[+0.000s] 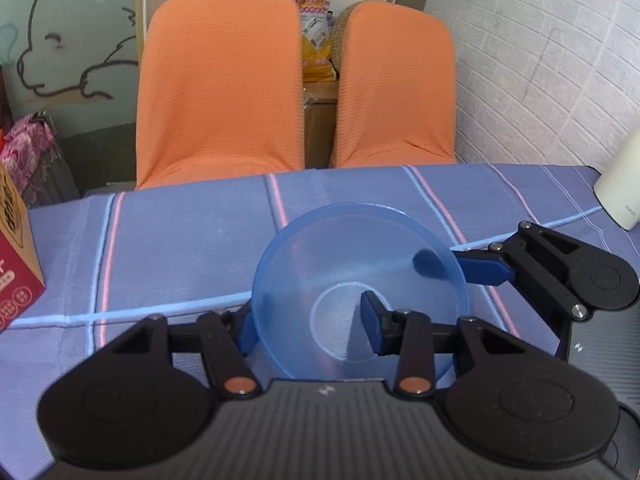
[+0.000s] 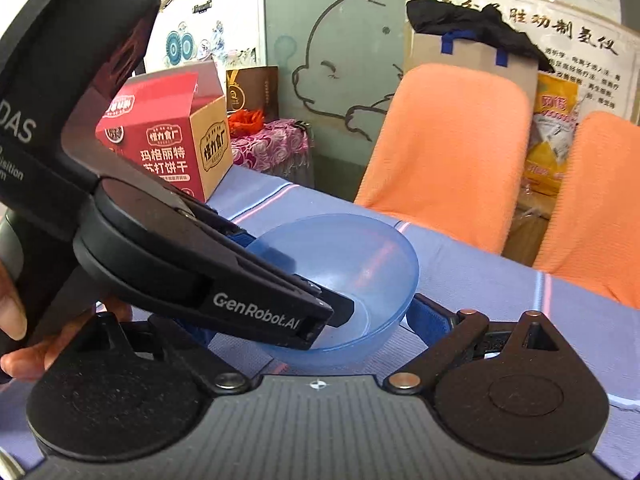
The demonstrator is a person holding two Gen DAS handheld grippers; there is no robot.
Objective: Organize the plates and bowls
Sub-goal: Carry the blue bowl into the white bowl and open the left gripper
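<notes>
Bowl: your translucent blue plastic bowl [image 1: 352,264] sits upright on the tabletop covered with a lavender striped cloth [image 1: 180,248], between your two claws.
Left claw: your left claw [image 1: 310,326] has its fingers spread across the bowl's near wall, the left blue pad [image 1: 247,334] outside the rim and the right blue pad [image 1: 371,326] inside over the bowl's floor. The gap between the pads looks wider than the wall; whether either pad touches the wall, you cannot tell.
Right claw: your right claw [image 1: 452,266] comes in from the right in the left wrist view, one blue pad [image 1: 482,272] outside the rim and one dark tip [image 1: 428,264] inside the bowl. You cannot tell whether it pinches the wall.
Hand: your hand [image 2: 16,320] grips the left claw's handle at the lower left of the right wrist view.
Left edge: a red and tan cardboard biscuit box [image 2: 168,140] stands on the cloth, well apart from the bowl.
Right edge: a cream cylindrical container [image 1: 622,184] stands near the tabletop's far right corner.
Behind: two chairs with orange fabric covers [image 1: 220,92] are drawn up to the far side of the tabletop.
</notes>
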